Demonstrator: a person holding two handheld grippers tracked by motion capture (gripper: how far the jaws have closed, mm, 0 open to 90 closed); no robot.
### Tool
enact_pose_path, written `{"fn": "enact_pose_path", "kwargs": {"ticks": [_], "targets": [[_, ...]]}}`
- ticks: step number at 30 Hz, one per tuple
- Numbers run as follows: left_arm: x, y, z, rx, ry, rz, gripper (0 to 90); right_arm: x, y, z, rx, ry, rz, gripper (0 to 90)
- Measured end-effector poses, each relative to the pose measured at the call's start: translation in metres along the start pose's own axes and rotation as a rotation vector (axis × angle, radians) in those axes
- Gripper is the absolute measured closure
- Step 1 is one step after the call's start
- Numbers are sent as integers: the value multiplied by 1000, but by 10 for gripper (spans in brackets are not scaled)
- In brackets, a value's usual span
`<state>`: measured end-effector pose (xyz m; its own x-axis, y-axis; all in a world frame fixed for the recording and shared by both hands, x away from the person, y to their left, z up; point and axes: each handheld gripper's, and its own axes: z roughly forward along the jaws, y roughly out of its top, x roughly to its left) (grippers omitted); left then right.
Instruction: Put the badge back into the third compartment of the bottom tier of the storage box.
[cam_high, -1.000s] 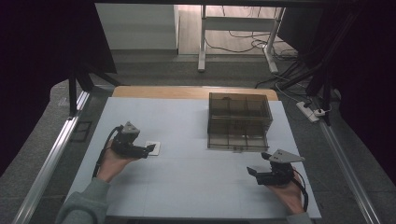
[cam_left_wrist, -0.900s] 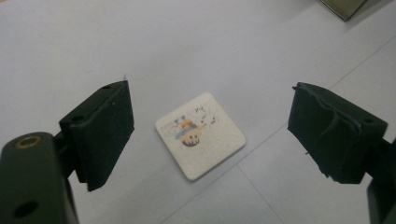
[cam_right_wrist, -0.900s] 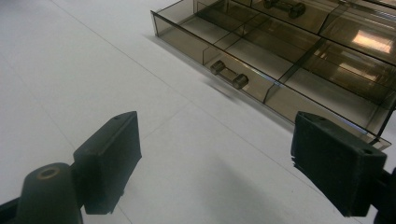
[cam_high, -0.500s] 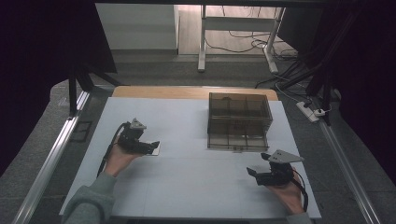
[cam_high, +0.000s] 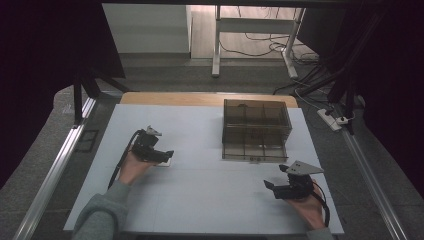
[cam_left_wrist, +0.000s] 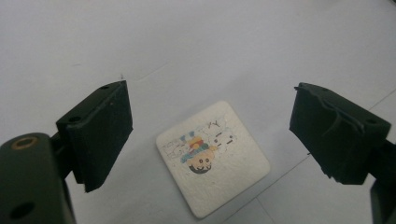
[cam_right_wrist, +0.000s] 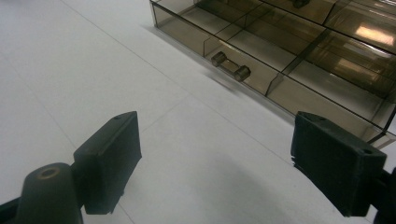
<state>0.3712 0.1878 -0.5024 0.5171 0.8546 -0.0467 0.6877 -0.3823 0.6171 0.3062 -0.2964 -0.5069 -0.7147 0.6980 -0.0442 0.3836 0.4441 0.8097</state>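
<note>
I have the left gripper (cam_left_wrist: 210, 135) poised over a small white square tile (cam_left_wrist: 213, 158) that lies flat on the pale counter (cam_high: 200, 200). The tile carries a little coloured cartoon print on its top face. In the left gripper view the two black jaws stand released, wide apart, one on each side of the tile and neither touching it; they have just been opening a little further, with the tile below the gap between them. From the high view the left gripper (cam_high: 162, 156) sits well to the left of the smoked clear organiser box (cam_high: 256, 130), and the tile (cam_high: 164, 162) peeks out just under its tips.

My right gripper (cam_high: 272, 187) rests in the hand near the counter's front edge, just in front of the box and slightly to its right. In the right gripper view its jaws are also released, with bare counter between them, and the box's front drawer with its small bar handle (cam_right_wrist: 230, 66) lies ahead. The box (cam_right_wrist: 299, 42) is divided into several compartments.
</note>
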Motion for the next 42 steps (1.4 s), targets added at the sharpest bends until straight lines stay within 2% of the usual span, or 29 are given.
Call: {"fn": "enact_pose_path", "kwargs": {"ticks": [9, 14, 24, 30, 31, 35, 42], "targets": [[0, -3, 10, 57, 3, -6, 116, 1, -1, 1, 10, -1, -2, 158], [-1, -4, 17, 81, -11, -9, 109, 1, -1, 1, 20, 2, -8, 162], [-3, -6, 27, 111, -9, -12, 106, 2, -1, 2, 26, 2, -10, 162], [-2, -8, 28, 111, 1, -19, 112, 2, -2, 2, 31, 2, -10, 163], [0, -10, 28, 108, 5, -30, 118, 2, -2, 2, 29, 4, -10, 163], [1, -12, 29, 120, 12, -26, 149, 2, -2, 2, 30, 3, -10, 163], [0, -13, 28, 111, 12, -25, 188, 3, -2, 2, 32, 1, -15, 165]]}}
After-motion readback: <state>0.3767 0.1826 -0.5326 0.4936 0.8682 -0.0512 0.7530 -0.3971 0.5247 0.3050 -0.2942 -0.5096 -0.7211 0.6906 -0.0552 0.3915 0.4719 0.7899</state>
